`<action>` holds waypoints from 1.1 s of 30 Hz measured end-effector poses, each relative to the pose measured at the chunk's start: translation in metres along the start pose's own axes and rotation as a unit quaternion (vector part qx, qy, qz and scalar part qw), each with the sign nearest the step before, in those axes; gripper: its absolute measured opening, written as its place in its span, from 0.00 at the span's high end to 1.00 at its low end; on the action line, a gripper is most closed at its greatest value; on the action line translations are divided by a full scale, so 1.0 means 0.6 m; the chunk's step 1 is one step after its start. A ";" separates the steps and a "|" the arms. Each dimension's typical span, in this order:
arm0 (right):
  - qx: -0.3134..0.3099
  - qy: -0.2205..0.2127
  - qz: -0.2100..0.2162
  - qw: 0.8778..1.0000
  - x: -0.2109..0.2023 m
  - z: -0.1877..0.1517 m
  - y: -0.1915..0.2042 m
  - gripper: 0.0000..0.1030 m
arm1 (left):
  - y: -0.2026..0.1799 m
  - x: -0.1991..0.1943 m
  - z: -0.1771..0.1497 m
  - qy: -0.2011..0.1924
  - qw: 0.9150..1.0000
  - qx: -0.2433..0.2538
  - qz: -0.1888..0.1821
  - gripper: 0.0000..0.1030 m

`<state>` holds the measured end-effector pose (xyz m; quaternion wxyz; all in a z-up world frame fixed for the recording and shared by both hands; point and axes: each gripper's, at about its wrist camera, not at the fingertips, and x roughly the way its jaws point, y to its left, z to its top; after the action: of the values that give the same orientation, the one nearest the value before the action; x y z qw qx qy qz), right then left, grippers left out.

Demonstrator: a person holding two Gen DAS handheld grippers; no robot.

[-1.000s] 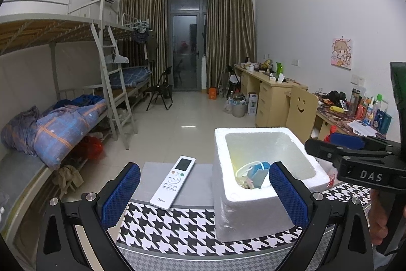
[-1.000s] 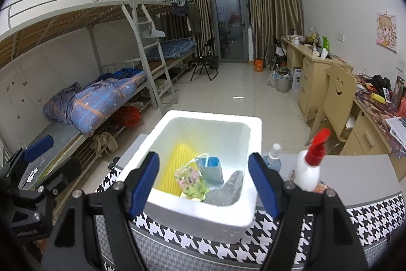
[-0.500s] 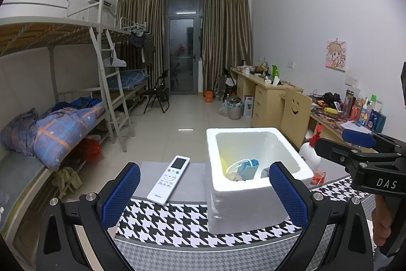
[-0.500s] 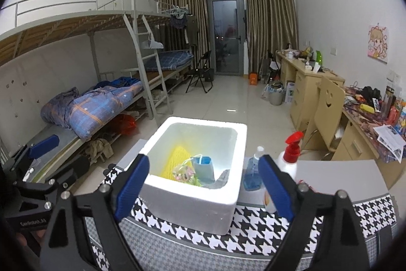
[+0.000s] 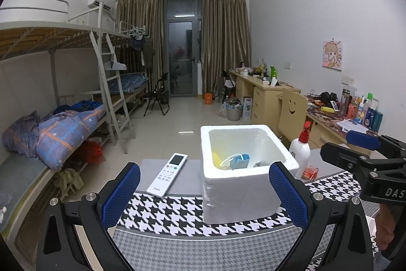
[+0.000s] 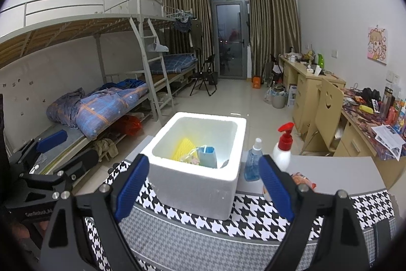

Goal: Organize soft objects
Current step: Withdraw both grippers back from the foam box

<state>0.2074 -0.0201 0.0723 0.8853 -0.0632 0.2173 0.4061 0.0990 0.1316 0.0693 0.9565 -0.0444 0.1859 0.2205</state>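
A white foam box (image 5: 243, 189) (image 6: 200, 184) stands on the houndstooth cloth (image 5: 175, 215) (image 6: 266, 217). Inside it lie a yellow soft item (image 6: 182, 149), a small blue bag (image 5: 241, 160) (image 6: 208, 156), a floral pouch (image 6: 190, 159) and a grey cloth (image 5: 261, 164). My left gripper (image 5: 203, 197) is open and empty, held back from the box's near left side. My right gripper (image 6: 203, 189) is open and empty, held back in front of the box. Each gripper shows at the edge of the other's view.
A white remote (image 5: 167, 174) lies left of the box. A white bottle with a red pump (image 5: 300, 151) (image 6: 283, 151), a blue spray bottle (image 6: 252, 164) and a red packet (image 5: 309, 172) (image 6: 302, 182) stand right of it. Bunk beds (image 5: 63, 118) are at the left, desks (image 5: 269, 98) at the right.
Both grippers have drawn back and up from the box, so it looks smaller and farther. Both stayed open and empty.
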 end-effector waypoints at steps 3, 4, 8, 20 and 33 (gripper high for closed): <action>0.000 -0.002 0.003 1.000 -0.012 -0.007 0.000 0.12 | -0.007 -0.008 -0.003 0.001 1.000 -0.001 0.005 0.01; 0.000 -0.004 0.002 1.000 -0.017 -0.010 0.000 0.12 | -0.011 -0.010 -0.004 0.002 1.000 0.003 0.011 0.01; -0.002 -0.010 0.004 1.000 -0.033 -0.015 0.002 0.12 | -0.026 -0.021 -0.012 0.003 1.000 0.016 0.012 0.01; -0.003 -0.031 0.003 1.000 -0.075 -0.036 0.006 0.12 | -0.040 -0.072 -0.018 -0.025 0.999 0.020 -0.004 0.01; -0.011 -0.051 -0.011 0.999 -0.115 -0.066 0.008 0.12 | -0.058 -0.096 -0.040 -0.037 0.999 0.019 -0.025 0.01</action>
<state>0.1513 -0.0761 0.0672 0.8990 -0.0541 0.1665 0.4014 0.0579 0.0731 0.0689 0.9686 -0.0226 0.1535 0.1944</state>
